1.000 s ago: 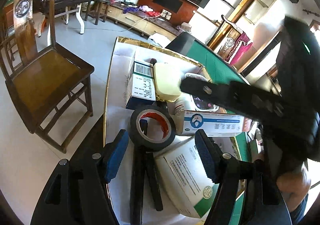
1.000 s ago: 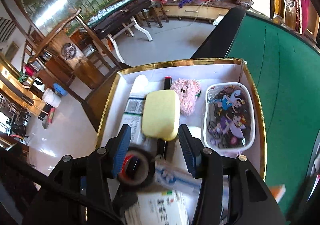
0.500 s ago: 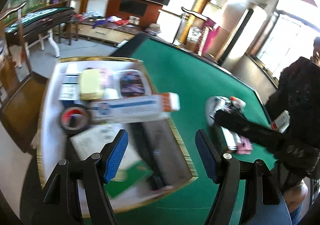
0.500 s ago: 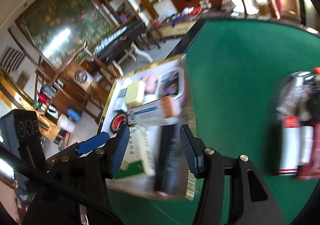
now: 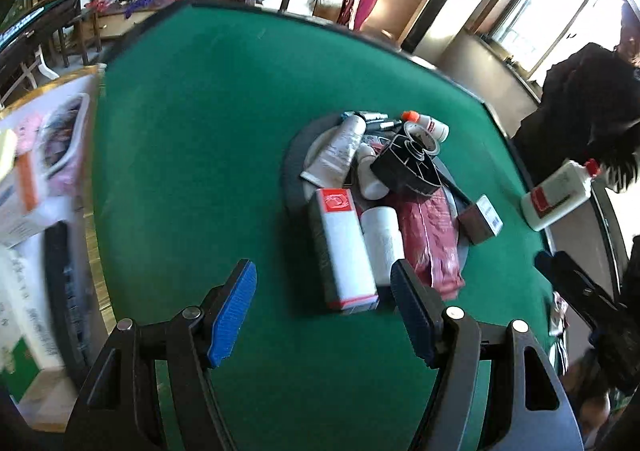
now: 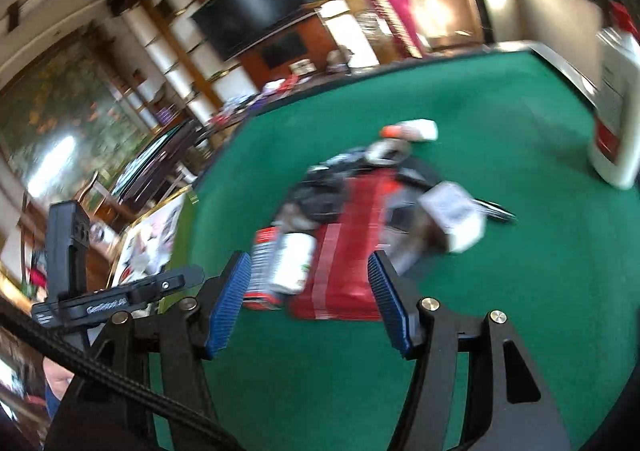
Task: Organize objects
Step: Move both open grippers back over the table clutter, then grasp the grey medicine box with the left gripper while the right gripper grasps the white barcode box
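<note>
Clutter waits dead ahead of my left tongs, whose blue pads are spread with nothing between them: a red-and-white box lies just beyond the tips, its long axis running away from me, almost in line with the fingers, and a white bottle lies touching its right side on the green table. Off to the left sits the gold-edged tray, already partly filled. From my right tongs, also spread and carrying nothing, a dark red packet lies between and just past the tips, though blur makes me unsure what borders it. Both tongs look about equally near the pile.
</note>
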Available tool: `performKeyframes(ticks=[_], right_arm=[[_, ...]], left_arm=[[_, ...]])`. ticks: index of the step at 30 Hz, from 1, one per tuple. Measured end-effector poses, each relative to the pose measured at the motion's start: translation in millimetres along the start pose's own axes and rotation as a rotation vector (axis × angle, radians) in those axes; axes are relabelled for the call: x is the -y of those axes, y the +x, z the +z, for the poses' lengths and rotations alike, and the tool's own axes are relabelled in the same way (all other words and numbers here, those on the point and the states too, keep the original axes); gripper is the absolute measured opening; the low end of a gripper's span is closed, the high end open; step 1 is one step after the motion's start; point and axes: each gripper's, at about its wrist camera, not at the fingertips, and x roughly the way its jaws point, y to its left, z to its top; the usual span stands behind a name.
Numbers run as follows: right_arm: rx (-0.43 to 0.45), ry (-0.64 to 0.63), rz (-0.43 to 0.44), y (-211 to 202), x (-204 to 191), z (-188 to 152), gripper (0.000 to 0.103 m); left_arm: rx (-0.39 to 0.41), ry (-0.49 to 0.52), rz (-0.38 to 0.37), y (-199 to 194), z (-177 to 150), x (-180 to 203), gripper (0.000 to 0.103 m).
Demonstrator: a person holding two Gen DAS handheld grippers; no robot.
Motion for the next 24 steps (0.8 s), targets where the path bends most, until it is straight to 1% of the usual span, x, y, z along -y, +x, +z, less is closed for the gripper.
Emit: performKeyframes(ticks=[1,2,3,5,8,9,10,11,12,13,15,16,17,19,20,22,23,24], right_arm=[[0.014,0.035,0.003,-2,6,2,0.06],[0.016,0.064,0.011,-4,12,4,0.06],[0.011,0.092,0.036,-3,15,6,0.06],[0.013,0.108,0.053,-7,20,9,0.06],[0.036,0.11,0.021,-8,22,12,0.06],[0.042,0.115,0.015,-9,23,13,0.06],[0.049,0.117,0.011,-11,24,14,0.06],[0.055,0.114,0.002,-10,25,15,0.06],[0.065,0.11,-0.014,-13,30,15,0.06],[0.075,0.099,-0.04,-13,34,15,0.06],[0.076,0.066,-0.085,-13,39,14,0.06],[0.076,0.044,-0.124,-8,39,15,0.06],[0.068,0.026,-0.145,-6,42,14,0.06],[0.033,-0.025,-0.19,9,43,16,0.06],[0.026,-0.059,-0.232,18,43,18,0.06],[0.004,-0.116,-0.299,32,44,19,0.06],[0.0,-0.137,-0.319,37,44,20,0.06],[-0.006,-0.149,-0.325,42,46,21,0.06]], left_arm=[[-0.002,0.003,0.011,4,1,3,0.064],[-0.004,0.01,0.036,9,3,7,0.064],[-0.004,0.01,0.05,13,5,8,0.064],[-0.014,0.011,0.055,22,9,15,0.064],[-0.02,0.021,0.117,36,9,20,0.063],[-0.018,0.025,0.123,38,7,20,0.063],[-0.001,0.024,0.112,38,6,20,0.06],[0.009,0.019,0.112,37,5,16,0.054],[0.016,0.016,0.117,35,4,14,0.048],[0.012,0.031,0.143,36,4,12,0.034],[0.005,0.054,0.124,35,1,7,0.033],[0.004,0.058,0.11,33,-2,3,0.033],[0.005,0.066,0.111,32,-3,1,0.033],[0.01,0.092,0.116,31,-4,1,0.034],[0.012,0.11,0.114,32,-5,2,0.036],[0.015,0.116,0.086,34,-7,2,0.038],[0.005,0.116,0.068,37,-8,2,0.038],[-0.013,0.124,0.081,41,-9,2,0.038]])
